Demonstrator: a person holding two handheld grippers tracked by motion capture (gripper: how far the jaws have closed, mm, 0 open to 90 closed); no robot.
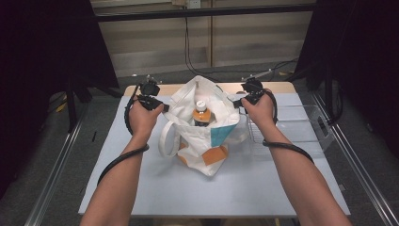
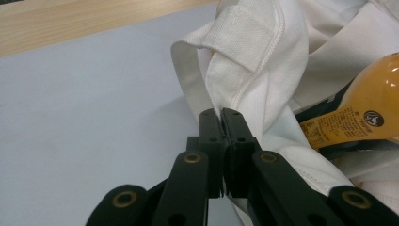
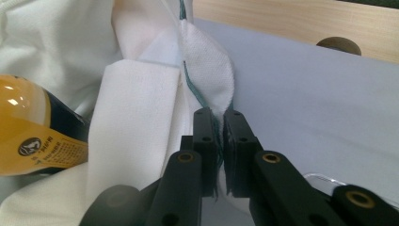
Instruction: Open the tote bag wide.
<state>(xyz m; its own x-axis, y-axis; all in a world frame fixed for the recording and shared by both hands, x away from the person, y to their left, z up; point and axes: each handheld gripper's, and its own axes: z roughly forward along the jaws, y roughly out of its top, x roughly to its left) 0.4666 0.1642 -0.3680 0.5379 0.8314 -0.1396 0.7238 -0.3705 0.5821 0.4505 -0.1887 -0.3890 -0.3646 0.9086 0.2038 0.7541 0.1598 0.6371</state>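
The white tote bag [image 1: 203, 127] sits on the counter [image 1: 117, 179] between the two tools, its mouth held wide by a pinch at each side of the rim. The left tool [image 2: 221, 115] is clamped tight on a fold of the rim fabric beside one handle strap, its jaws pressed flat against the cloth. The right tool [image 3: 219, 115] is likewise closed on the opposite edge, right along the seam with the teal stitching. Pulling the two edges apart in this way seems meant to keep the opening taut and steady, so that what is inside stays reachable and the soft cloth does not slump over it. A bottle [image 1: 201, 113] of amber drink with a white cap stands in the bag, midway between the tools and slightly nearer the person than their tips; from the left tool it lies off to the right, from the right tool off to the left. A clear plastic tray [image 1: 291, 127] rests on the counter just beyond the right tool's outer side, perhaps the place the bag's contents go to or come from.
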